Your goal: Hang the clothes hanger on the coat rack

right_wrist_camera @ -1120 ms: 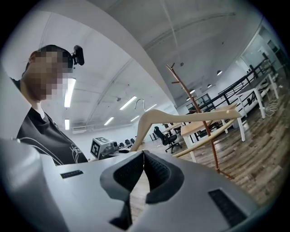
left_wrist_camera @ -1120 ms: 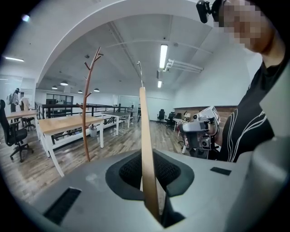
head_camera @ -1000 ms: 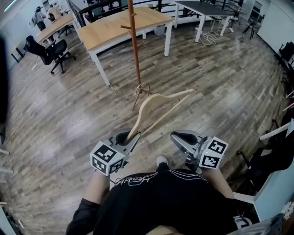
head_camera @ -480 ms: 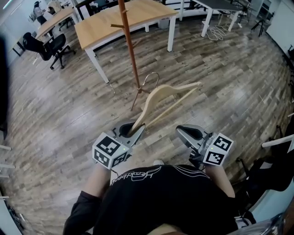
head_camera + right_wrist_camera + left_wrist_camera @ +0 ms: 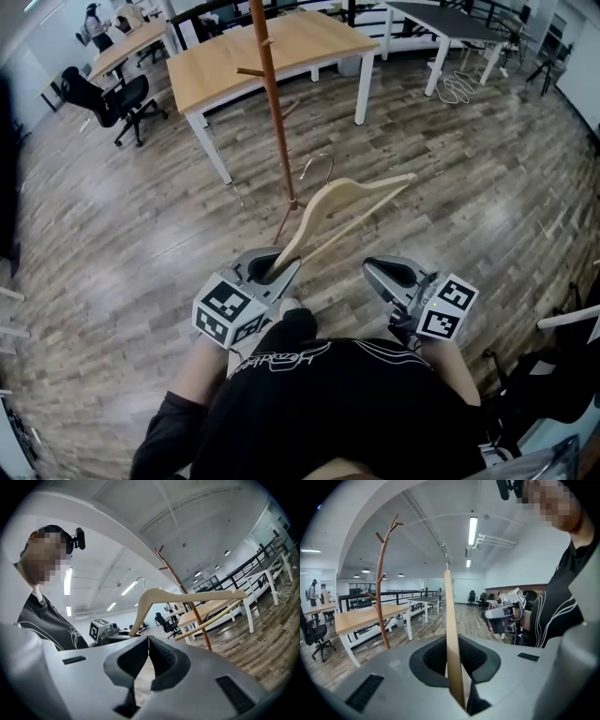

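Note:
A pale wooden clothes hanger [image 5: 349, 199] with a metal hook [image 5: 320, 165] sticks up and forward from my left gripper [image 5: 281, 268], which is shut on one end of it. In the left gripper view the hanger arm [image 5: 451, 634] stands pinched between the dark pads. The brown coat rack [image 5: 273, 103] stands on the floor just ahead and slightly left, its pole [image 5: 382, 597] branching at the top. My right gripper [image 5: 384, 276] hangs level beside the left one, its jaws [image 5: 148, 654] shut with nothing in them. From the right gripper view the hanger [image 5: 187, 595] crosses in front of the rack [image 5: 183, 591].
A wooden table with white legs [image 5: 272, 56] stands behind the rack. A black office chair [image 5: 112, 98] is at the far left, and a dark-topped table [image 5: 450, 23] at the far right. The wood floor [image 5: 122, 234] spreads around the rack.
Both grippers and the hanger have come forward toward the coat rack. The rack's foot now lies closer below the hanger's hook. Neither grip has changed.

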Tool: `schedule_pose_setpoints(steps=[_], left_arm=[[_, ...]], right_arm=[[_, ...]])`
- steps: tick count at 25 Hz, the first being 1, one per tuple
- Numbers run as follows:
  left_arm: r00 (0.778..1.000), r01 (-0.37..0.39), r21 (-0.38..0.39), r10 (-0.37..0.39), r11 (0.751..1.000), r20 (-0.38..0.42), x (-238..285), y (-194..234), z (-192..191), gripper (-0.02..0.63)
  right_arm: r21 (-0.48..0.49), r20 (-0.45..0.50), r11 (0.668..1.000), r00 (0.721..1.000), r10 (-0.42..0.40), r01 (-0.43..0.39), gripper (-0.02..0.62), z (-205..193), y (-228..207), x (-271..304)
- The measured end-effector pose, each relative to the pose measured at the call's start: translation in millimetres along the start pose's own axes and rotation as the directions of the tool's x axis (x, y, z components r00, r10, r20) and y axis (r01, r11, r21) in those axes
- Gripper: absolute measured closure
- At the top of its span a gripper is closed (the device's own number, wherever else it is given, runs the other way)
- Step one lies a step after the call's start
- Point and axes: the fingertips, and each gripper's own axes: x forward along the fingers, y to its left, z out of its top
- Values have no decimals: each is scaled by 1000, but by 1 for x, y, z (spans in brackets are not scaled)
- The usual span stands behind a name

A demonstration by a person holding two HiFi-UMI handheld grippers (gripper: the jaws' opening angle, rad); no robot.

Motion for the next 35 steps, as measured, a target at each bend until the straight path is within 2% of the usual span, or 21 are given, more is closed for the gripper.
schedule_pose_setpoints(steps=[8, 22, 35], left_arm=[[1000, 3, -22, -2, 1000, 27, 19, 63, 9, 563], [997, 69, 3, -69, 998, 32, 64, 210, 60, 564], [993, 98, 9, -99, 995, 60, 96, 341, 89, 564]], right_arm=[[-12, 8, 1000, 1000, -24, 24, 555, 25, -40, 39], [5, 19, 996, 996, -92, 92, 555, 96, -129, 146], [-15, 23, 994, 994, -110, 110, 555, 146, -199, 247]])
